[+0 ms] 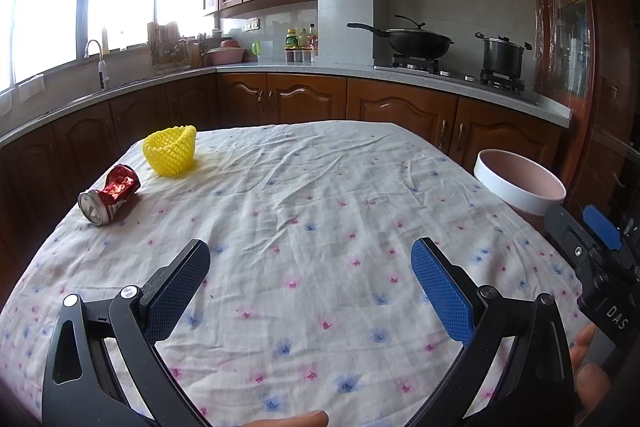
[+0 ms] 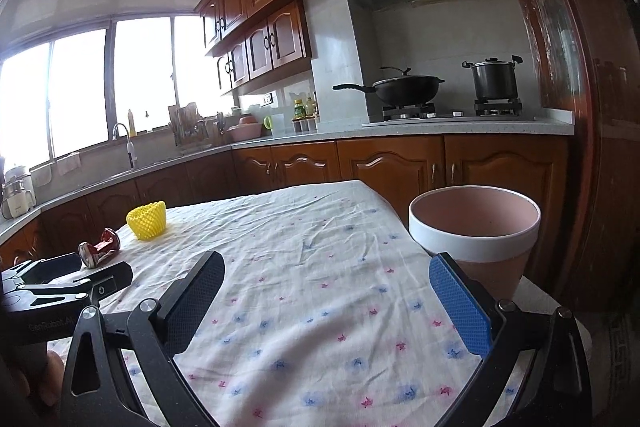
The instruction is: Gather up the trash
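A crushed red can (image 1: 109,199) lies on its side near the table's left edge, also visible in the right wrist view as the can (image 2: 100,249). Behind it stands a yellow foam fruit net (image 1: 171,149), seen from the right as the net (image 2: 147,219). A pink bin with a white rim (image 1: 520,183) stands off the table's right edge, large in the right wrist view as the bin (image 2: 476,227). My left gripper (image 1: 310,269) hovers open over the near middle of the floral cloth. My right gripper (image 2: 326,287) is open too, empty, just left of the bin.
The table (image 1: 320,187) is covered with a white floral cloth. Kitchen counters with wooden cabinets (image 1: 304,99) run behind it, with a sink at left and a stove with a wok (image 1: 416,41) and a pot (image 1: 502,55) at back right. A person's fingers (image 1: 588,363) hold the handles.
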`<state>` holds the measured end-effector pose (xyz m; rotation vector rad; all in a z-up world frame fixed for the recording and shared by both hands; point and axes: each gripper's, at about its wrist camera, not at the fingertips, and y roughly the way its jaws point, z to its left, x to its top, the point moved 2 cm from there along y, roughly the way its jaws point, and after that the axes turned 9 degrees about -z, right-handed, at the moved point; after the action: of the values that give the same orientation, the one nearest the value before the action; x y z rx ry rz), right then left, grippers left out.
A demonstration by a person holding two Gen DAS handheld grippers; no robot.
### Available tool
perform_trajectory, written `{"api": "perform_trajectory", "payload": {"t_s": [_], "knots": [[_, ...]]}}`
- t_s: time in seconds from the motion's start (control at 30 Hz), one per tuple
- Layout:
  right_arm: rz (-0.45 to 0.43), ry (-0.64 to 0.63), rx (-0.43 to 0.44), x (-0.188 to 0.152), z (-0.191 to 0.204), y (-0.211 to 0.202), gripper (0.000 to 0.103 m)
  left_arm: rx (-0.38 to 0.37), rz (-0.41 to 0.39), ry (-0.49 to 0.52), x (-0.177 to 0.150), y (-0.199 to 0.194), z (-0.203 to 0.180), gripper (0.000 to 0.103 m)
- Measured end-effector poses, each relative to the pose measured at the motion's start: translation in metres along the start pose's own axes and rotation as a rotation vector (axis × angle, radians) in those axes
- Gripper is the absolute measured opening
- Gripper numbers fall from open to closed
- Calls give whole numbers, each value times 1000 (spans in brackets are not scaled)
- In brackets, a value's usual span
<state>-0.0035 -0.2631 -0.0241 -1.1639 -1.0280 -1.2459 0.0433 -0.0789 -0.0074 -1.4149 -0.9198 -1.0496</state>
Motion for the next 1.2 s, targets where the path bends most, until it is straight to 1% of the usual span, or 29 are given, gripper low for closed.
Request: {"api": "perform_trajectory", "payload": {"t_s": [1.2], "knots": [[2, 4, 12, 5, 2, 2, 103, -11, 0, 8, 4, 4, -1, 103]]}}
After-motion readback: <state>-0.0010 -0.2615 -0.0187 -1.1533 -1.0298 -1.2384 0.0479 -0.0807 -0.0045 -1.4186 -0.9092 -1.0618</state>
